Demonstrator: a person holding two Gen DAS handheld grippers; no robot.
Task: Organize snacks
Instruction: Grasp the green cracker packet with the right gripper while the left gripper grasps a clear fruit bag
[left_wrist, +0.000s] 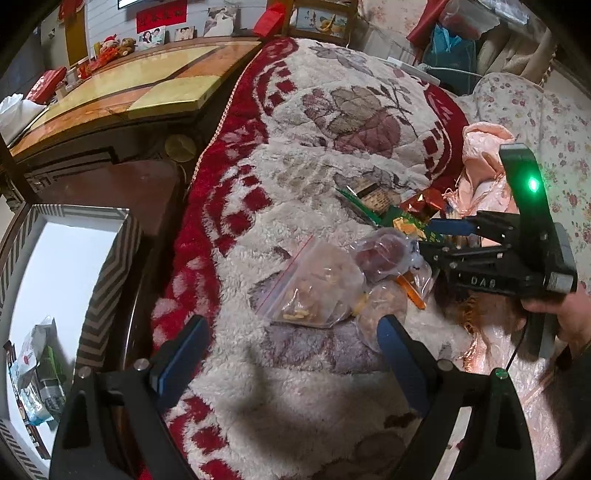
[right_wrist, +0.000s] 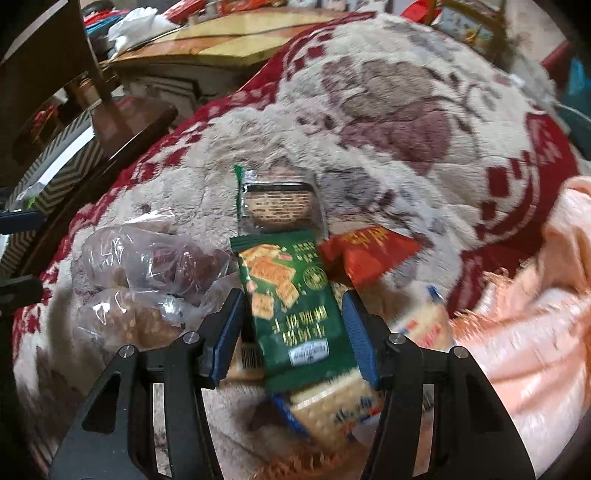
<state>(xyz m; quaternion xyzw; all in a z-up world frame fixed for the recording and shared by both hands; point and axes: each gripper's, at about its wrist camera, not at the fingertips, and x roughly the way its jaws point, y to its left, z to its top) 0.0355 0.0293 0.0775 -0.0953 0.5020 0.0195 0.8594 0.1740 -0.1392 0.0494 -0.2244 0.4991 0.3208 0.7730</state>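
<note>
1. Snacks lie in a loose heap on the fluffy red-and-cream blanket (right_wrist: 388, 122): one green cracker packet (right_wrist: 295, 306), one red packet (right_wrist: 365, 254) at its right, one brown-labelled packet (right_wrist: 277, 205) on its far side, one pale cracker sleeve (right_wrist: 332, 410) under it, and two clear bags (right_wrist: 147, 266) at its left.
2. Clear zip bag (left_wrist: 314, 288) with a red seal lies apart, left of the heap.
3. Striped box (left_wrist: 107, 258) at far left holds several more packets.
4. Right gripper (right_wrist: 293, 332) tilts steeply down, jaws part open and straddling the green packet's near end; its pads are not pressing it.
5. Left gripper (left_wrist: 291, 350) hangs over the blanket, jaws wide, holding nothing.
6. Green packet shows printed square crackers and pale lettering.
</note>
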